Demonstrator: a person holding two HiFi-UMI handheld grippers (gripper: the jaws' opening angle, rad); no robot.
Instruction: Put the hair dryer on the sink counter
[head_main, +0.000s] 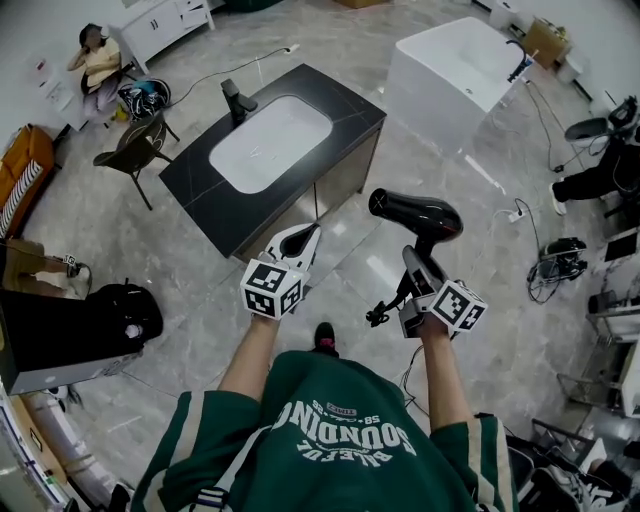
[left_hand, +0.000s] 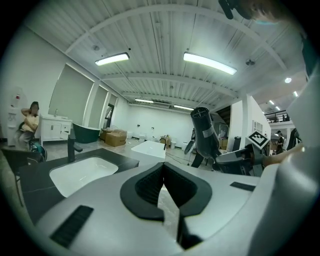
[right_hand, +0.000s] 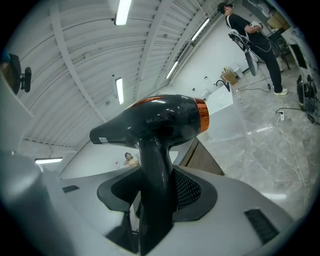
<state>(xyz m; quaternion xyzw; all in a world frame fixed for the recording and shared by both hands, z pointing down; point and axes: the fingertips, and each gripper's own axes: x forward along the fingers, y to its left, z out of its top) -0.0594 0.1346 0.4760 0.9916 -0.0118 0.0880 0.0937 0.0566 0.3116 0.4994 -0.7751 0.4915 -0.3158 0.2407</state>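
My right gripper (head_main: 418, 262) is shut on the handle of a glossy black hair dryer (head_main: 416, 214) with an orange ring, held in the air right of the sink counter. In the right gripper view the hair dryer (right_hand: 155, 125) fills the middle, its handle pinched between the jaws of the right gripper (right_hand: 155, 200). The sink counter (head_main: 355, 105) is a dark slab with a white basin (head_main: 270, 143) and a black faucet (head_main: 236, 100). My left gripper (head_main: 298, 243) hovers at the counter's near edge, shut and holding nothing. The left gripper (left_hand: 163, 186) view shows the basin (left_hand: 80, 172) to the left.
A white bathtub (head_main: 465, 65) stands beyond the counter at the right. A brown chair (head_main: 135, 150) and a seated person (head_main: 97, 62) are at the far left. Cables and a power strip (head_main: 516, 214) lie on the marble floor at the right. A black box (head_main: 60, 335) sits near left.
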